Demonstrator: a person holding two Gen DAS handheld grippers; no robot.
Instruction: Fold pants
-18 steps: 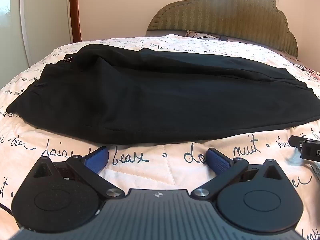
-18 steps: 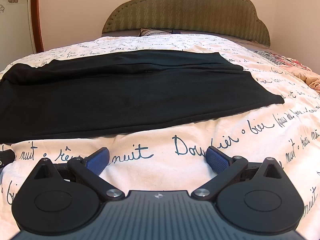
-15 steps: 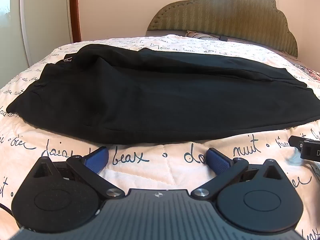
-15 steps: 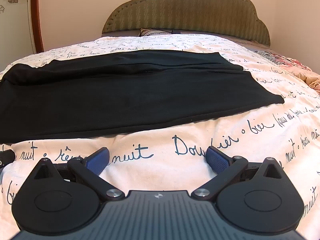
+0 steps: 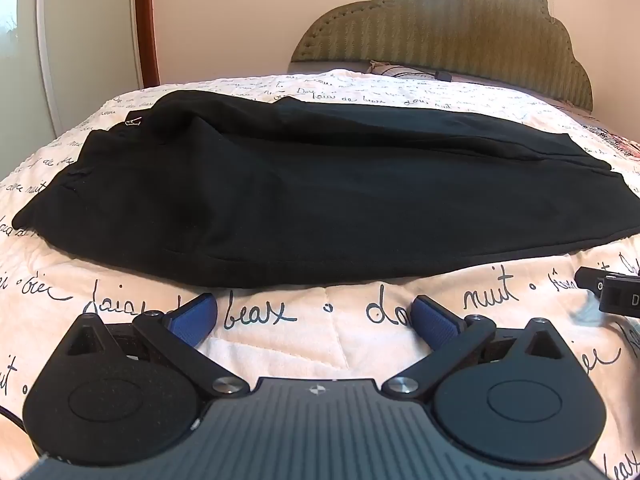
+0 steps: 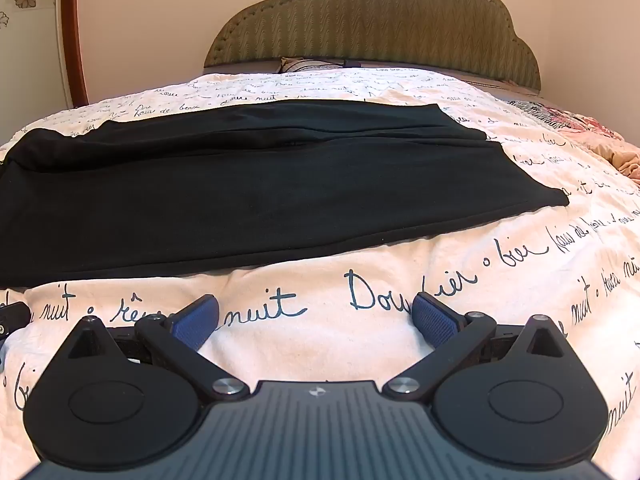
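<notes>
While nothing is held, the left claw [image 5: 314,316] and right claw [image 6: 316,316] are spread wide over the bedspread [image 6: 400,280], short of the pants [image 5: 320,200]. The pants are laid flat across mid-frame, long axis left-right, waist seen at upper left in the left view, hems at right [image 6: 552,200].

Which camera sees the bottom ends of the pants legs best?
The right wrist view: the black pants end in clear leg hems there. In the left wrist view the hems sit squashed at the right edge.
</notes>
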